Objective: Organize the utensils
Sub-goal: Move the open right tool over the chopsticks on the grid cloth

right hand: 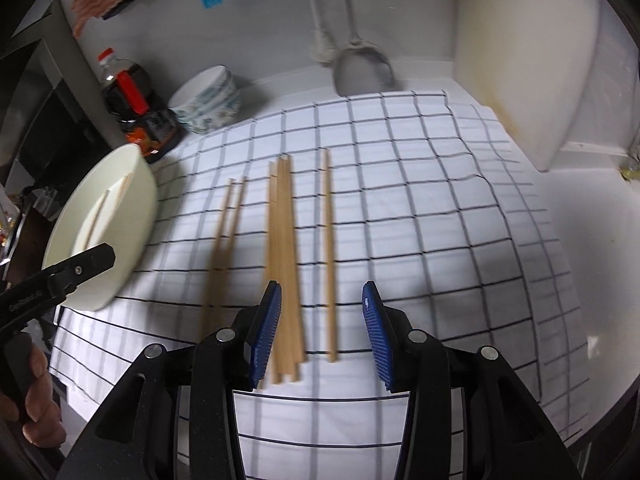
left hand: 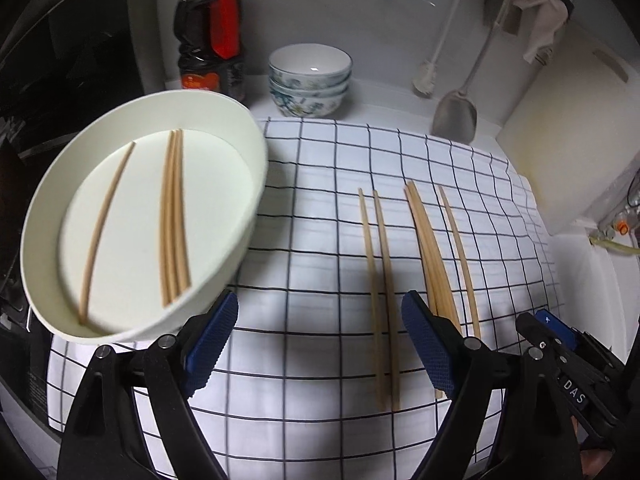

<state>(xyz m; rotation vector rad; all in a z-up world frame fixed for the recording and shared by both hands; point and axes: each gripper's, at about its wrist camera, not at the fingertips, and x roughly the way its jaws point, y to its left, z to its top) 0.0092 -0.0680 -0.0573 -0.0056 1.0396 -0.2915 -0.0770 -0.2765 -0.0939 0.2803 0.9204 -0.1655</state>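
The right gripper (right hand: 322,332) – half open, empty – hovers over the single chopstick (right hand: 329,256), lengthwise toward twelve o'clock; the left gripper (left hand: 320,344) gapes empty.

Left of the right gripper (right hand: 322,336), two chopsticks (right hand: 224,240) smear into blur. Its left finger hides the bundle's (right hand: 285,240) near ends. The hand (right hand: 38,396) at far left is cut off.

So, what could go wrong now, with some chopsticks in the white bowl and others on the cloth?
1. The bundle of chopsticks lies tightly packed: the right gripper, jaws open, may take several or scatter them.
2. The white bowl overhangs the checked cloth edge and could tip if bumped.
3. The left gripper is close to the right one; they may collide.
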